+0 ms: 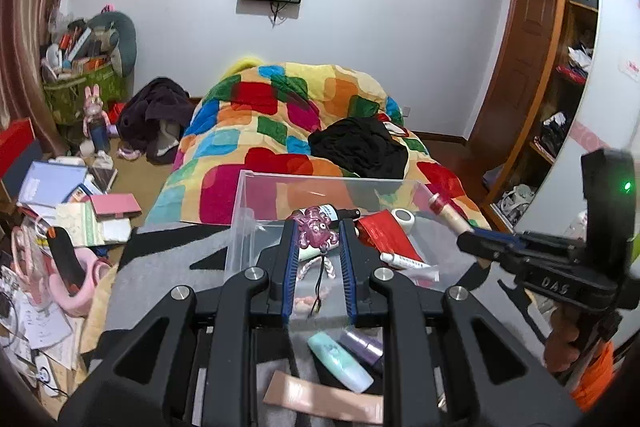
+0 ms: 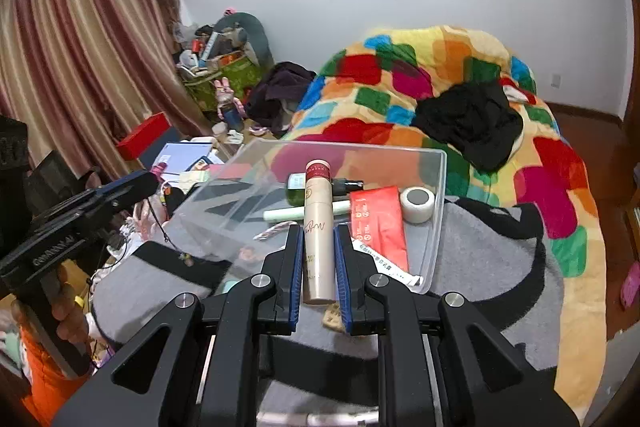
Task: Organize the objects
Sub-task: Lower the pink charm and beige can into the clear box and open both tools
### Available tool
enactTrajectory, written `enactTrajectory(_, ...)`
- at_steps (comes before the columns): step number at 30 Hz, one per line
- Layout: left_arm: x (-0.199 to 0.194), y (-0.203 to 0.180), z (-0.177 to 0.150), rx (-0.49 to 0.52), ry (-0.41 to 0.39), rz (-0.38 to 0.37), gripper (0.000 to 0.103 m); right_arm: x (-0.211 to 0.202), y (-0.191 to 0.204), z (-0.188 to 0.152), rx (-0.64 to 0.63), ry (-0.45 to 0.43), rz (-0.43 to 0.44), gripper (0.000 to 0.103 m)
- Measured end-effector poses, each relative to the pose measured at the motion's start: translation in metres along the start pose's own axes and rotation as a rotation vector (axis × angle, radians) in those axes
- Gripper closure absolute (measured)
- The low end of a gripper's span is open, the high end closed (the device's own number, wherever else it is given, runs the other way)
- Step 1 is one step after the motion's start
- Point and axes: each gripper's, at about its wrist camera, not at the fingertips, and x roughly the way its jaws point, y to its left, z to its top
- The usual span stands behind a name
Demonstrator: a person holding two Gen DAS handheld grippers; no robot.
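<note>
1. Left gripper (image 1: 319, 233) pinches the octopus charm (image 1: 317, 230) over the bin (image 1: 240, 223), ready to drop it in.
2. Right gripper (image 2: 317, 227) clamps the tube (image 2: 318, 227) above the bin's near edge, same reason.

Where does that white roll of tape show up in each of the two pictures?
Left wrist view: the white roll of tape lies right of centre, inside the clear plastic box, just right of the red packet.
Right wrist view: the white roll of tape sits in the box's far right corner, again right of the red packet.
Shared landmark: the black garment on the colourful blanket, beyond the box.
</note>
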Motion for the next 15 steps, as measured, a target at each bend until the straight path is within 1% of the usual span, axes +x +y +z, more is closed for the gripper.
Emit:
enactTrajectory(2, 0.008, 0.005, 0.003, -0.025, 0.013, -0.008, 0.084, 0.009, -0.005, 0.002, 0.018, 0.018, 0.000, 0.089)
enactTrajectory(7, 0.031, 0.011, 0.007, -0.054, 0.044, 0.004, 0.084, 0.034, -0.015, 0.006, 0.033, 0.062, -0.018, 0.089)
enactTrajectory(12, 0.061, 0.015, 0.000, -0.062, 0.116, 0.018, 0.084, 0.050, -0.014, 0.003, 0.009, 0.105, -0.033, 0.089)
enactTrajectory(15, 0.074, 0.015, -0.006, -0.065, 0.159, 0.009, 0.084, 0.055, -0.012, 0.000, -0.016, 0.120, -0.039, 0.089)
